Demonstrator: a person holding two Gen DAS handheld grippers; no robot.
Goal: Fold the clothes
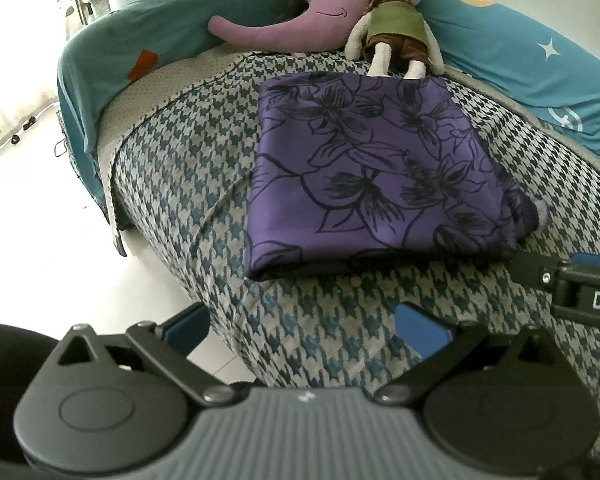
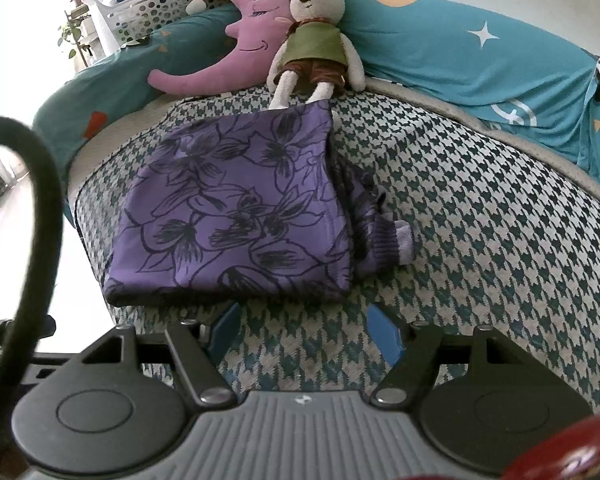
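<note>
A purple garment with a dark flower print [image 1: 364, 168] [image 2: 240, 216] lies folded into a rectangle on the houndstooth bed cover [image 1: 204, 184] [image 2: 480, 216]. A ribbed cuff [image 2: 396, 244] sticks out at its right side. My left gripper [image 1: 304, 324] hovers open just in front of the garment's near edge, nothing between its blue pads. My right gripper [image 2: 304, 334] is open too, close to the near edge, holding nothing. In the left wrist view the right gripper's body [image 1: 572, 284] shows at the right edge, next to the garment's corner.
A purple moon cushion [image 1: 300, 12] [image 2: 228, 52] and a plush rabbit [image 1: 396, 24] [image 2: 316, 44] lean at the back, the rabbit's feet touching the garment. Teal bedding [image 1: 520, 52] [image 2: 480, 68] runs behind. The bed's edge drops to a pale floor [image 1: 40, 220] at left. A white basket [image 2: 152, 8] stands behind.
</note>
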